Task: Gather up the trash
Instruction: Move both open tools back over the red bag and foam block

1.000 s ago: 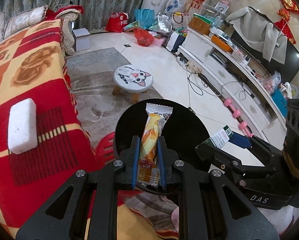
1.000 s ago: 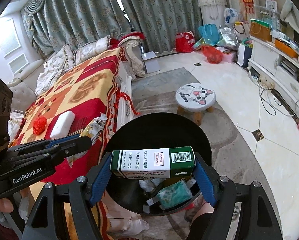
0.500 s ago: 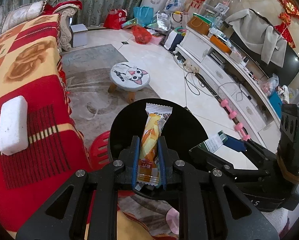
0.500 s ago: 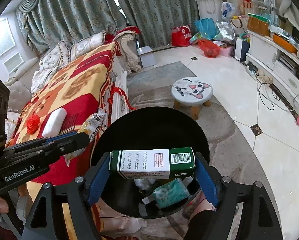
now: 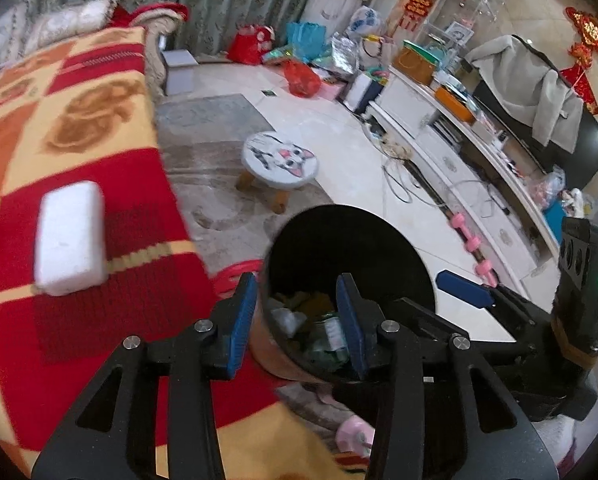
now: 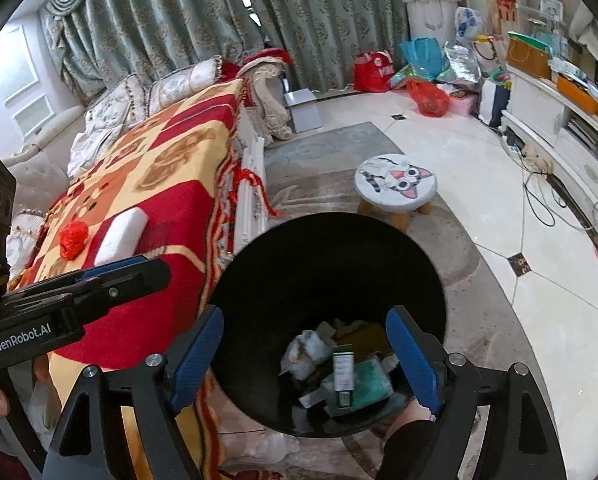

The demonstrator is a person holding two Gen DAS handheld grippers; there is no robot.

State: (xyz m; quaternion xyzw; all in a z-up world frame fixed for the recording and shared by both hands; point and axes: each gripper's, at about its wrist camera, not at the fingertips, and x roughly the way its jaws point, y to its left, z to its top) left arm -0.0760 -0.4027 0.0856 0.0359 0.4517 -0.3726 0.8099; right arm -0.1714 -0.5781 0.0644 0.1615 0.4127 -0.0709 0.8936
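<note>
A black round trash bin [image 5: 379, 240] [image 6: 339, 248] stands on the floor beside the sofa, with several wrappers and packets inside. The green-and-white box [image 6: 343, 376] lies in the bin on a green packet. My left gripper [image 5: 295, 320] is open and empty over the bin's left rim. My right gripper [image 6: 307, 360] is open and empty above the bin mouth. A white foam block [image 5: 71, 236] [image 6: 121, 236] and a red crumpled scrap [image 6: 73, 238] lie on the red-and-yellow sofa blanket [image 5: 79, 128].
A small cat-face stool [image 5: 281, 160] [image 6: 395, 184] stands on the rug beyond the bin. A white TV cabinet [image 5: 479, 168] runs along the right, with cables and pink dumbbells [image 5: 471, 244] on the floor. Bags [image 6: 419, 76] pile by the curtains.
Both grippers have opened. The yellow snack wrapper left my left gripper and the green box left my right gripper; the box now lies in the bin. The left view swung right.
</note>
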